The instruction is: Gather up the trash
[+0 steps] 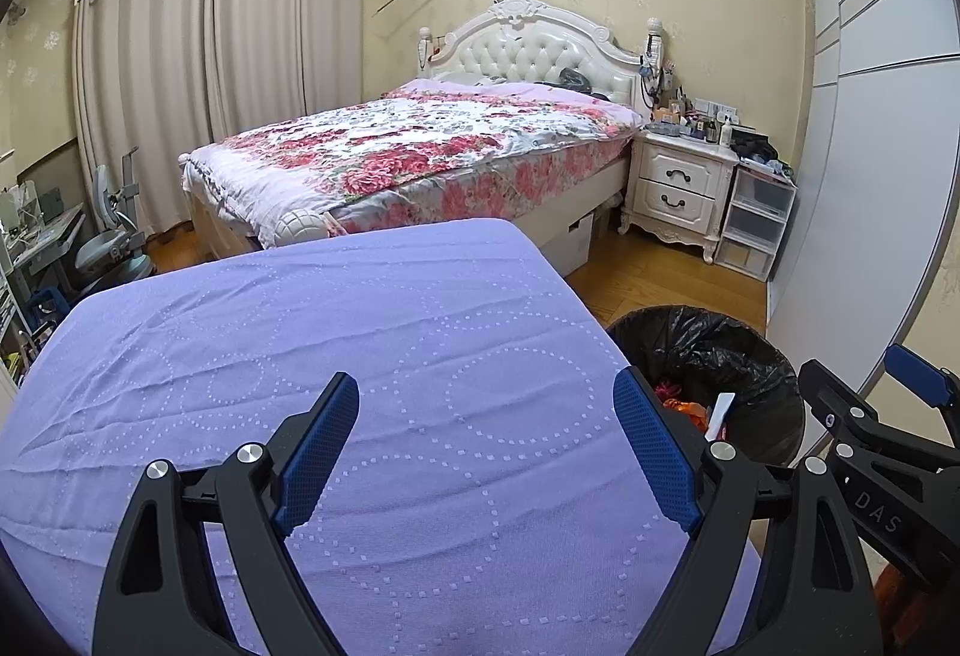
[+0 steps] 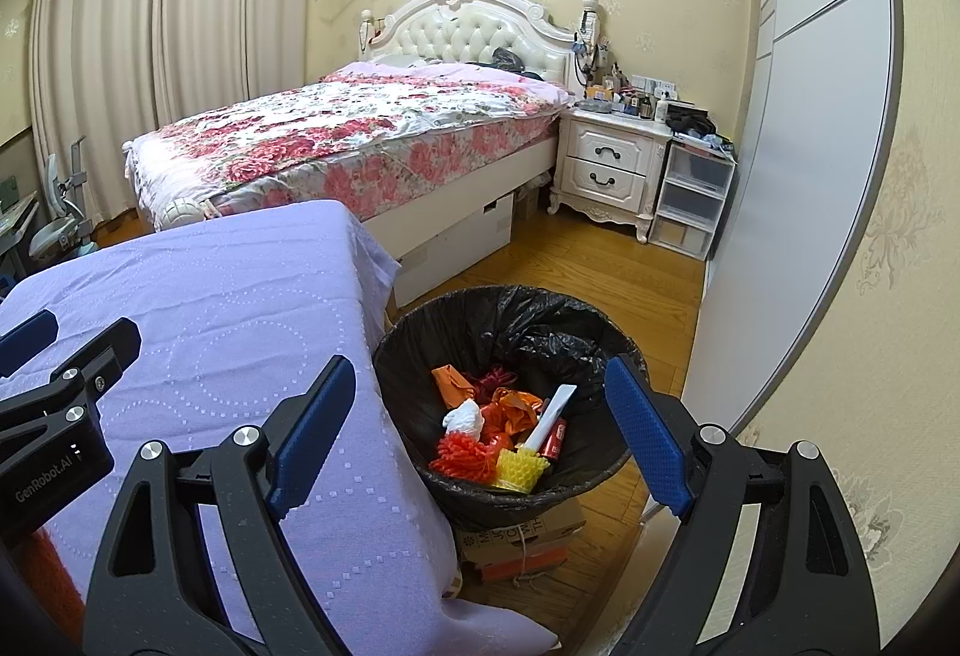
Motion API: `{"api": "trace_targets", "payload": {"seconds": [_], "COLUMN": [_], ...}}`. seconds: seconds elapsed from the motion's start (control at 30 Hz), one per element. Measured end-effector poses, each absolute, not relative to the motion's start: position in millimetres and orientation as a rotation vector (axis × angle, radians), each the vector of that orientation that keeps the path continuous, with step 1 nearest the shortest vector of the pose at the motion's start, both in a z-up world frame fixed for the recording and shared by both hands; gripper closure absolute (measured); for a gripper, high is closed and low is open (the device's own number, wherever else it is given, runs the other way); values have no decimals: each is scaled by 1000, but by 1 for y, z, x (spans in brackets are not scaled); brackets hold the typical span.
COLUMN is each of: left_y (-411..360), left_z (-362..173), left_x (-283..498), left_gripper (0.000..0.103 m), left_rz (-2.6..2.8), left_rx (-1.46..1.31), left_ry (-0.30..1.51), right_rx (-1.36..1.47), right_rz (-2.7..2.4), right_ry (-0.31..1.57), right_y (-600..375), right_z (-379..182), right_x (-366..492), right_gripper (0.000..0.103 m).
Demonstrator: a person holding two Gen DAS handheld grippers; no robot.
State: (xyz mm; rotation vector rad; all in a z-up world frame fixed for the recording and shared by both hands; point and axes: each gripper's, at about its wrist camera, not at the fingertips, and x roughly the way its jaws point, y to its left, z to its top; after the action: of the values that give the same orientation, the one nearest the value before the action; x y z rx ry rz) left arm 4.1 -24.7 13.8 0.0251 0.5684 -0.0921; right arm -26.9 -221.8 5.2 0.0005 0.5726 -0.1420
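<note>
Two black grippers with blue ribbed pads are in view. The left gripper [image 1: 486,452] hangs over the lilac cloth-covered surface with dotted ring patterns [image 1: 300,332], its fingers spread wide with nothing between them. The right gripper [image 2: 480,434] is likewise spread wide and holds nothing, hanging above the near rim of the bin.

There is one container for the trash: a round waste bin lined with a black plastic bag [image 2: 510,314], standing on the wooden floor [image 2: 576,260] just beside the right edge of the lilac surface. It rests on a flat brown cardboard box tied with string [image 2: 522,536]. Inside the bin lies a loose heap: one red foam net sleeve [image 2: 462,455], one yellow foam net sleeve [image 2: 521,467], one crumpled white tissue [image 2: 465,415], one white flat stick-like strip [image 2: 555,407] leaning tilted, one small red packet [image 2: 555,437] touching the strip, and several pieces of orange crumpled wrapping [image 2: 510,407], whose exact count cannot be told.

Farther back stand one bed with a rose-patterned quilt [image 2: 336,134], one white two-drawer nightstand [image 2: 609,164], and one clear plastic three-drawer unit [image 2: 690,200] just beside it.
</note>
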Motion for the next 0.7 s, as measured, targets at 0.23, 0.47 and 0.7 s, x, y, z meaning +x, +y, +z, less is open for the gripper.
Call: {"api": "trace_targets", "payload": {"seconds": [0.23, 0.47, 0.7], "left_y": [-26, -29, -29], "left_z": [13, 12, 11], "left_x": [4, 4, 3], "left_gripper": [19, 19, 19], "left_rz": [-91, -95, -108], "left_rx": [24, 22, 12], "left_ry": [566, 564, 557], "right_rx": [0, 0, 0], "right_rz": [-142, -141, -141], "right_ry": [573, 573, 573], "right_y": [-222, -222, -221], "right_z": [5, 5, 5], "right_x": [-27, -27, -27], "right_gripper": [20, 20, 20]}}
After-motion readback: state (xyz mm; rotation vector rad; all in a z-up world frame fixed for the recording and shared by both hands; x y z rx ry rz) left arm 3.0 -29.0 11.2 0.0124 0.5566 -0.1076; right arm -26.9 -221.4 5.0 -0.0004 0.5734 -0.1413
